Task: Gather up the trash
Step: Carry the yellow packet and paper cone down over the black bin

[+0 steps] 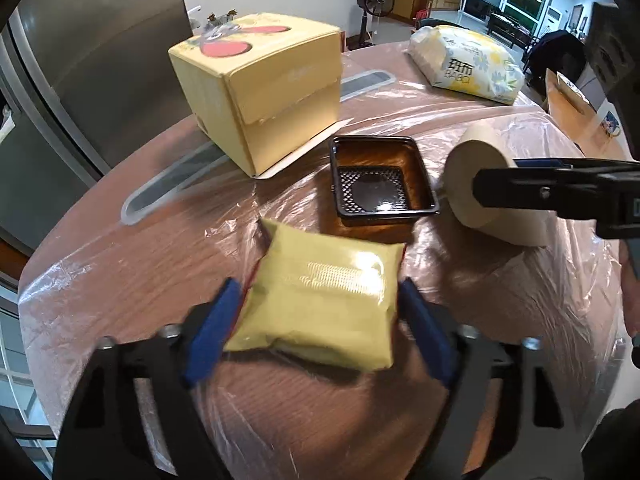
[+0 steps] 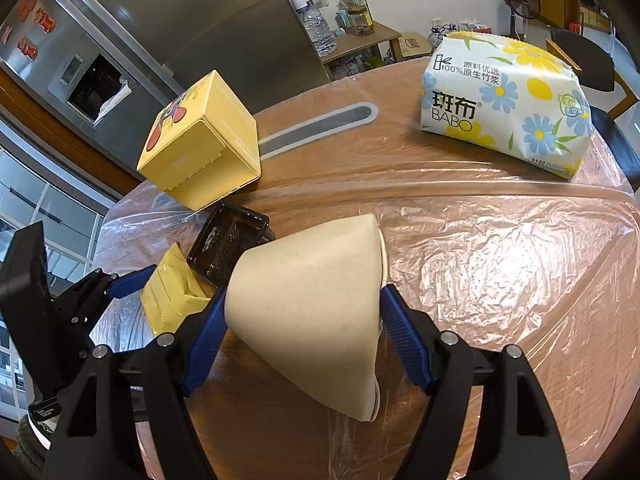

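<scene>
Taking the black tray [image 1: 382, 176] in the middle of the tabletop [image 1: 120, 272] as the landmark: to its left and behind stands a yellow box [image 1: 260, 92], tipped on an edge, which looks like the place the trash is meant to go, though that is a guess. Just in front of the tray, the left hand-held gripper [image 1: 320, 304] has a flat yellow packet [image 1: 324, 300] between its blue pads; the pads sit against both edges and the packet looks lifted off the plastic sheet, so it reads as clamped. To the right of the tray, touching its rim, the right hand-held gripper [image 2: 302, 320] is clenched on a brown paper cup [image 2: 312, 304] held on its side. A tissue pack [image 2: 504, 104] lies well behind the tray, to the right

The step in hand is pick-up, both pieces gripped. Next, each must be carried to a bin or the box and let go, without knocking the tray
</scene>
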The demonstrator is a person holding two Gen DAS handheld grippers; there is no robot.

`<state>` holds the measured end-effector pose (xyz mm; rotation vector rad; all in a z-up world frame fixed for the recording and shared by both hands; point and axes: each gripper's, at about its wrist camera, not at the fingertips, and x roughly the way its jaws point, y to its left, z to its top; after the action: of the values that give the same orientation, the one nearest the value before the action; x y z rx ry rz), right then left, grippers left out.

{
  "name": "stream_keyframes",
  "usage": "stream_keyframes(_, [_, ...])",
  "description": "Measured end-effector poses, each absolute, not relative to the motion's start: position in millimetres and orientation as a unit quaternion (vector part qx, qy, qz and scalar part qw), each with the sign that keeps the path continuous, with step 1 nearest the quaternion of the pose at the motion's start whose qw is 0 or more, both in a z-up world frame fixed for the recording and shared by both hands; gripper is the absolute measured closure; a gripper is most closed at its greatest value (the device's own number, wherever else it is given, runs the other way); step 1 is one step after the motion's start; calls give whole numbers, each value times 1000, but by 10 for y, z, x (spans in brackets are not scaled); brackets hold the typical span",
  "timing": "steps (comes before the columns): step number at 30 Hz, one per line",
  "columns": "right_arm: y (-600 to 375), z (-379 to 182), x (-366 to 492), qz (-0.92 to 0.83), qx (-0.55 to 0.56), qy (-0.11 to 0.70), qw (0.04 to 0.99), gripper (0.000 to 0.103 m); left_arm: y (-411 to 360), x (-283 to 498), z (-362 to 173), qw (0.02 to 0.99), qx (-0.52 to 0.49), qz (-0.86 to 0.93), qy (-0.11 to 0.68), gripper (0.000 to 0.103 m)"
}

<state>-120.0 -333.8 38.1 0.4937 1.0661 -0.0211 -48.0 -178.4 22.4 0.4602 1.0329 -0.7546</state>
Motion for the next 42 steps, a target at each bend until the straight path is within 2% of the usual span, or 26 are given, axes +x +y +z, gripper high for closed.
stream_keyframes(1, [-3340, 382, -1202, -10, 233, 503, 832, 29, -1777, -497, 230, 777, 213, -349, 479, 31])
stream_keyframes(2, [-3340, 382, -1207, -9, 232, 503, 833, 29, -1774, -520, 239, 777, 214, -351, 476, 38])
stream_keyframes(3, [-3335, 379, -1206, -9, 232, 502, 833, 29, -1767, -541, 250, 778, 214, -351, 475, 41])
stream_keyframes(6, [-3320, 383, -1212, -7, 229, 502, 834, 29, -1753, -602, 274, 781, 214, -351, 470, 42])
stream_keyframes(22, [-3302, 540, -1458, 19, 190, 492, 849, 30, -1546, -937, 509, 815, 167, -333, 444, 44])
stream_keyframes(42, [-3060, 855, -2413, 94, 149, 464, 868, 30, -1194, -1819, 749, 853, 101, -281, 427, 44])
